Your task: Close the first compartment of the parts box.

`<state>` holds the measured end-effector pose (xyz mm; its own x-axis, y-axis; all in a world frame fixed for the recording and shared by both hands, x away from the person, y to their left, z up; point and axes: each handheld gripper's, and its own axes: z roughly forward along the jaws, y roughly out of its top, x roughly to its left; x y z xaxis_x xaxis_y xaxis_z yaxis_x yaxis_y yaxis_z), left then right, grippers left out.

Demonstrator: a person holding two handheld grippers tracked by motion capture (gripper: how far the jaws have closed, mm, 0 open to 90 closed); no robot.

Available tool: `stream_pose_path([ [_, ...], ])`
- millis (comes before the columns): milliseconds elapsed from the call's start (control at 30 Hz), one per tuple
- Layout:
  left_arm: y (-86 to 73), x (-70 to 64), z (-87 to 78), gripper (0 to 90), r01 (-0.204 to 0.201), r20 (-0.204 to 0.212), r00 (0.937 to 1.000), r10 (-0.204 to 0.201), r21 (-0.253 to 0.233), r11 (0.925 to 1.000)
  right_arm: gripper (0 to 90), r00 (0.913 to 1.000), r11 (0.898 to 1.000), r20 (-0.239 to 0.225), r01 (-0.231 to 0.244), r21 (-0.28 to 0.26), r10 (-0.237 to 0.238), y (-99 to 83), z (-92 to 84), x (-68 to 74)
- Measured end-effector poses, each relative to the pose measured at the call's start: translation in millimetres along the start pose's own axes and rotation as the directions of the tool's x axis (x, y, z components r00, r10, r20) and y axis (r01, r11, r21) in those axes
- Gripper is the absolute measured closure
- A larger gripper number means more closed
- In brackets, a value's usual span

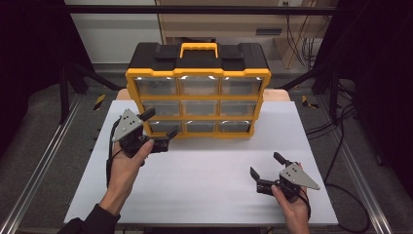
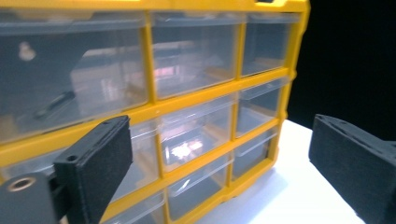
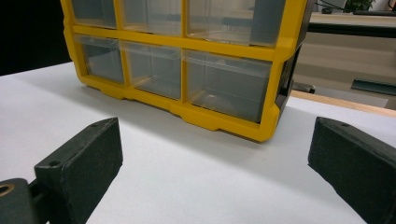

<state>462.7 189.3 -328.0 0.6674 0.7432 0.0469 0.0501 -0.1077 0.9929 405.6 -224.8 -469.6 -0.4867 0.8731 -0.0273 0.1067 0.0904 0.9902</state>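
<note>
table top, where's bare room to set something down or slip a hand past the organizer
The white table is bare between the left gripper and right gripper, and along its right edge beside the drawer organizer. It is crowded at the organizer's lower left drawers, where the left gripper's open fingers sit.

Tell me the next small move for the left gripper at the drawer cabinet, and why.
Probably ease the left gripper forward onto the bottom-left drawer front. Its jaws stand wide open with nothing between them, right beside the yellow organizer, and all the drawers look shut. The right gripper rests open on the white table, well away.
</note>
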Motion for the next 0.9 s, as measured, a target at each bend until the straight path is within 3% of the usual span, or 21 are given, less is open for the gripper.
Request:
stream_pose_path([
  [400,-2.8,4.5,-11.8,3.0,-0.001,-0.025,0.9997,0.001,0.004,1.0000,2.7,0.9999,1.000,0.010,-0.009,-0.010,0.009,0.3,-5.2,-4.7],
  [633,-2.8,9.3,-19.3,2.7,0.002,-0.039,0.9992,-0.003,-0.018,0.9998,2.8,0.9999,1.000,0.011,-0.007,-0.009,0.007,1.0,-7.0,-5.1],
  [900,-10.9,7.9,-26.6,2.7,0.008,-0.031,0.9995,-0.008,-0.021,0.9997,3.5,0.9999,1.000,-0.003,-0.011,-0.006,0.011,2.5,-9.9,-5.0],
])
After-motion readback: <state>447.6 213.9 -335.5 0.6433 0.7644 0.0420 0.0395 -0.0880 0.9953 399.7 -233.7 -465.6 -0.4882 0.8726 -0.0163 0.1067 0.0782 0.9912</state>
